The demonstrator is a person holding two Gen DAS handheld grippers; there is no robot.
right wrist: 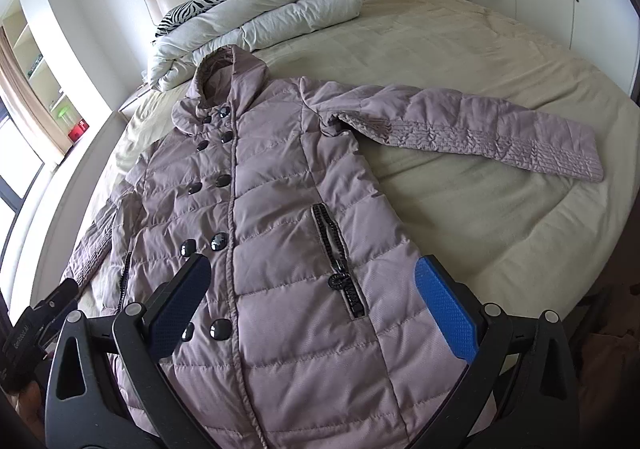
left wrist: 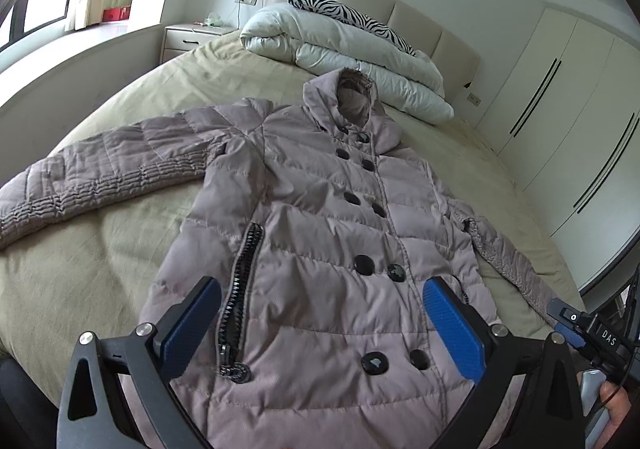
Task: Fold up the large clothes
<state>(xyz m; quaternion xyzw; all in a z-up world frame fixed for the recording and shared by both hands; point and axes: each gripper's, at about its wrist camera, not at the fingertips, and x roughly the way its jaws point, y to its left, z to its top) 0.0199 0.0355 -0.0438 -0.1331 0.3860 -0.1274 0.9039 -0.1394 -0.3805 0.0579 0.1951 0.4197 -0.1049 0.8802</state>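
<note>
A mauve quilted coat (left wrist: 320, 217) is laid front up and buttoned on the bed (left wrist: 132, 89), its hood toward the headboard edge near a folded white duvet (left wrist: 352, 53). One sleeve is stretched toward a side edge. The left tongs (left wrist: 320, 325) and right tongs (right wrist: 312, 313) are held released above the hem, with nothing grasped.

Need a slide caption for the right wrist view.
Open right gripper hovers above a buttoned mauve puffer coat spread flat on the bed.
</note>
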